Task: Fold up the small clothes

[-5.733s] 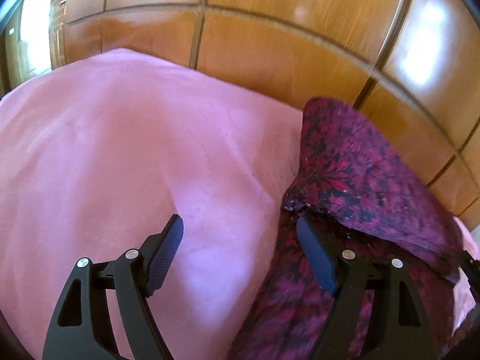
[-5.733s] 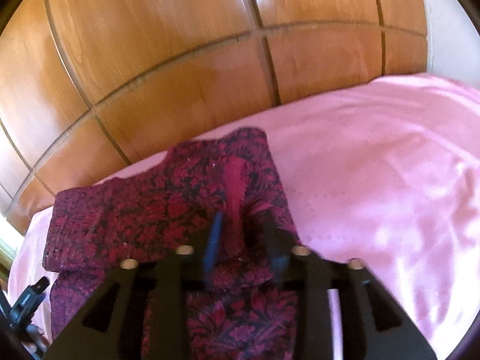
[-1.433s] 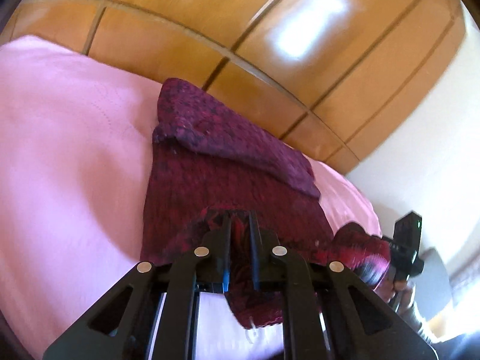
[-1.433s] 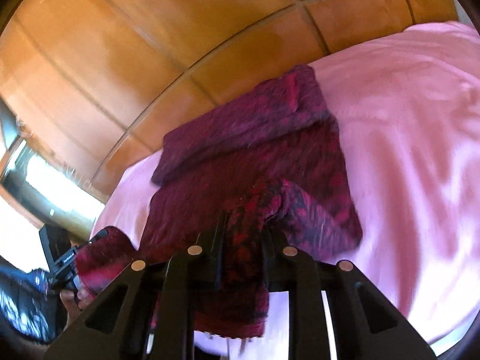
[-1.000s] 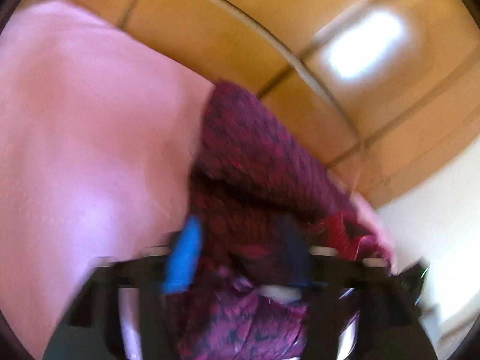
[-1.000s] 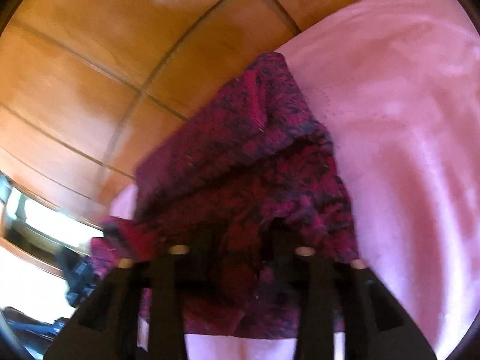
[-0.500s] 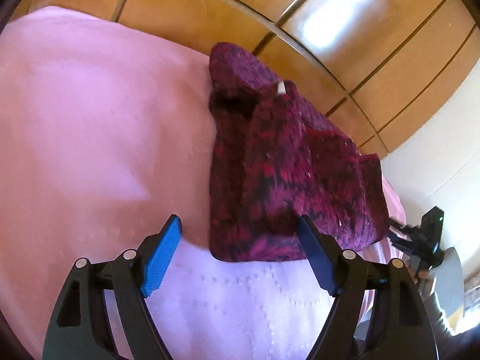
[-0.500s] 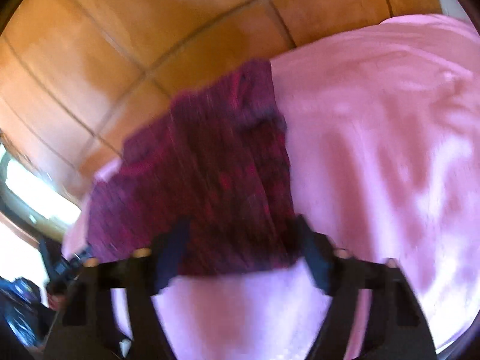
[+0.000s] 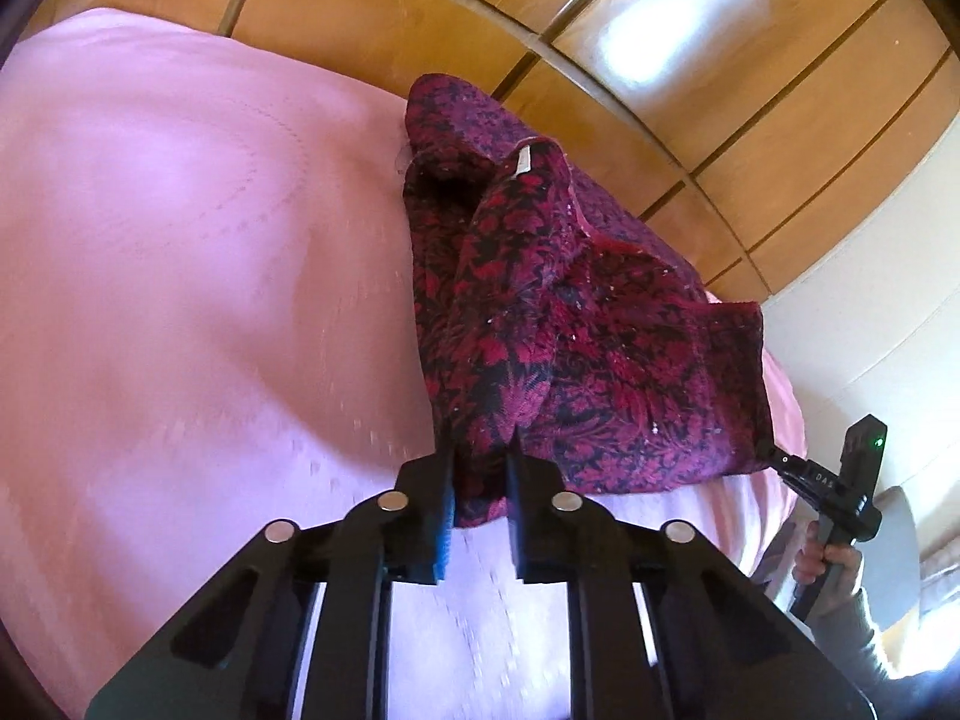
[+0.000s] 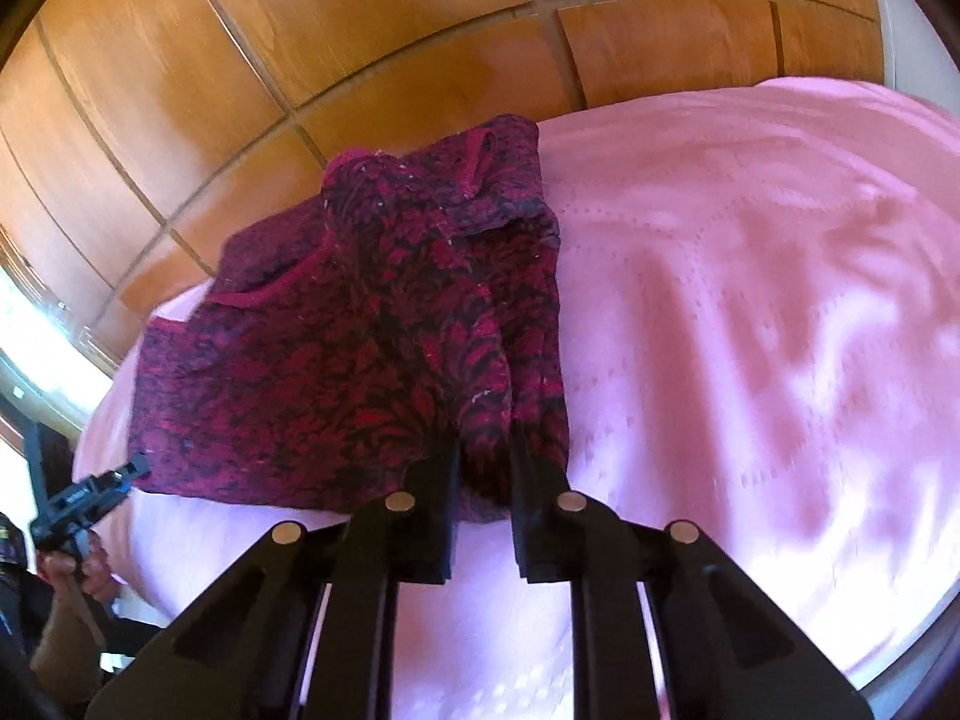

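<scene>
Both grippers are clamping the near edge of the garment (image 9: pixel 576 324), one at each near corner. It's a small dark red and black floral knit, lying on a pink bedspread (image 9: pixel 180 300) up against the wooden panelled wall (image 9: pixel 720 90).

Left gripper (image 9: pixel 480 462): fingers are pinching the near left corner of the cloth, narrow gap between them, fabric bunching up in it. The corner is lifting slightly off the bedspread.

Right gripper (image 10: pixel 485 468): same thing on the near right corner, fingers closed on a fold of fabric, the edge hanging just in front of them.

From the left wrist view the right gripper (image 9: pixel 834 486) is showing at the far right, held in the person's right hand (image 9: pixel 831 564), its tip touching the garment's near right corner. From the right wrist view the left gripper (image 10: pixel 90 495) is showing low on the left in the left hand (image 10: pixel 78 564), tip at the opposite corner.

The garment (image 10: pixel 372 348) is lying partly folded: layers are stacking up along the far side near the wall, with a raised ridge running from the far edge toward the near edge. A small pale label (image 9: pixel 524 159) is sticking out at the top of that ridge. A red-trimmed edge (image 10: pixel 270 291) is curving across the upper layer.

Bedspread (image 10: pixel 750 330) is looking a bit motion-blurred on the right.
</scene>
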